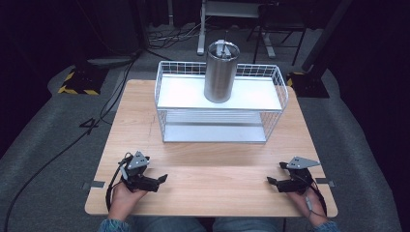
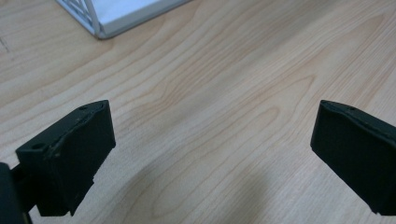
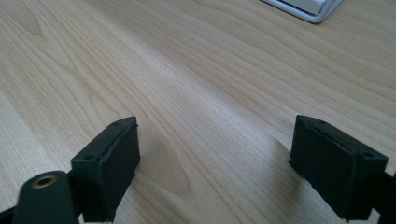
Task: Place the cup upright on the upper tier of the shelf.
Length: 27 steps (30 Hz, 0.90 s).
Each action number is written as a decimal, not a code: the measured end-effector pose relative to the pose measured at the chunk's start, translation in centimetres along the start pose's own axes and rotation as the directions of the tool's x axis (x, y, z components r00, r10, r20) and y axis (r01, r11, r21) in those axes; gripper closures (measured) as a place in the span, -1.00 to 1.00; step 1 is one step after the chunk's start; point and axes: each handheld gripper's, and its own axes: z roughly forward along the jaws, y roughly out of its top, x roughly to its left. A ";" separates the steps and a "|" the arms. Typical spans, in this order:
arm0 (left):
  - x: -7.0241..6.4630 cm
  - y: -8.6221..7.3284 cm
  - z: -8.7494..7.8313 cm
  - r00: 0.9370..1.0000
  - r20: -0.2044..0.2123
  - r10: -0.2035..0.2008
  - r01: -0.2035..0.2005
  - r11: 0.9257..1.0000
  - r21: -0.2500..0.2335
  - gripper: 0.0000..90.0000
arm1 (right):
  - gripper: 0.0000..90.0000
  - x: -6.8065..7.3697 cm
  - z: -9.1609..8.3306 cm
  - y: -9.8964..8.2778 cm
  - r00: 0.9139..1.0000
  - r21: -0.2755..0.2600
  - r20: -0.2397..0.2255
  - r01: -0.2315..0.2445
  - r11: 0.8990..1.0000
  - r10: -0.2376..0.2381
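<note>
Steel tumbler (image 1: 221, 72) on the wire rack (image 1: 164, 92) looks rigid, slick: grip mid-body; left gripper (image 1: 163, 179) and right gripper (image 1: 270, 181) both spread, empty.

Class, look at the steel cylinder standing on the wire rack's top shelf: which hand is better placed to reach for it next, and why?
Neither clearly. The left gripper and right gripper rest open at the table's near edge, about equally far from the steel cylinder, which stands mid-rack.

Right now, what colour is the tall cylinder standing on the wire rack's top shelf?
Silver-grey brushed metal; the cylinder shows best in the high view, upright on the white wire rack.
</note>
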 end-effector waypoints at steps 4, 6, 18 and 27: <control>0.0 -0.1 0.2 1.000 -0.009 0.009 -0.009 1.000 0.023 -1.00 | -0.64 0.0 0.0 0.0 1.000 0.000 0.000 0.000 1.000 0.000; 0.0 -0.2 0.5 1.000 -0.016 0.011 -0.010 0.999 0.044 -1.00 | -0.64 0.0 0.0 0.0 1.000 0.000 0.000 0.000 1.000 0.000; 0.0 -0.4 1.3 0.999 -0.031 0.026 -0.022 0.991 0.129 -1.00 | -0.64 0.0 0.0 0.0 1.000 0.000 0.000 0.000 1.000 0.000; -0.3 -0.5 1.3 0.997 -0.065 0.040 -0.030 0.989 0.146 -1.00 | -0.64 0.0 0.0 0.0 1.000 0.000 0.000 0.000 1.000 0.000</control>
